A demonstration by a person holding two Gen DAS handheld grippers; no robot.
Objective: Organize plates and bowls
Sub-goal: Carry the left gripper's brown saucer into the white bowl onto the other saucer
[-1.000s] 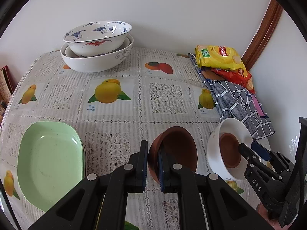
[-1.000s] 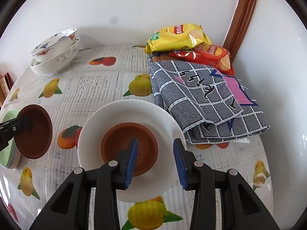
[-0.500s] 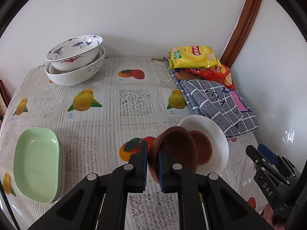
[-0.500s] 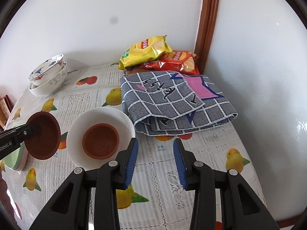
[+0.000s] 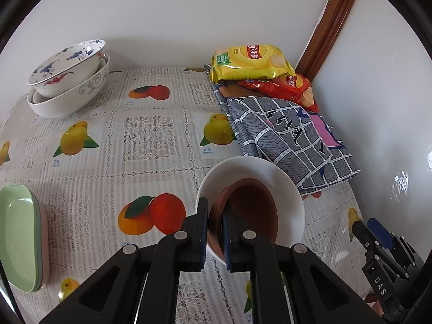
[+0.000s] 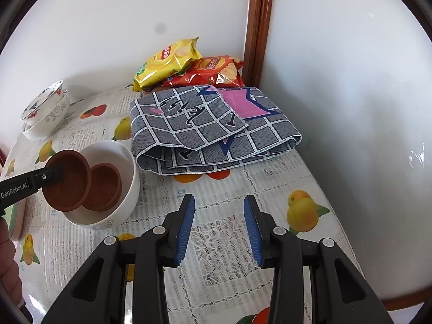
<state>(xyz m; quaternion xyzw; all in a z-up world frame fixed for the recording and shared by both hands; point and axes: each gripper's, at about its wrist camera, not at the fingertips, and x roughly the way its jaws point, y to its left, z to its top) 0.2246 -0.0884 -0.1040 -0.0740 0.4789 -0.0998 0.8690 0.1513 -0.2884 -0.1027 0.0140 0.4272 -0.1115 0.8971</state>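
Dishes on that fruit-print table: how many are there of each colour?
Brown dishes: 2, one held by the left tool over the white bowl, at, and one inside that bowl.
Plain white bowls: 1.
Patterned white bowls: 2, stacked.
Green plates: at least 1; the stack's count is unclear.
Total: at least 6.

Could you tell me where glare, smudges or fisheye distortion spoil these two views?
Left wrist view: glare patch on the right wall, black vignette corners, table edges bowed. Right wrist view: dark smudge on the wall, glare at right, door trim curved; the table stays sharp.
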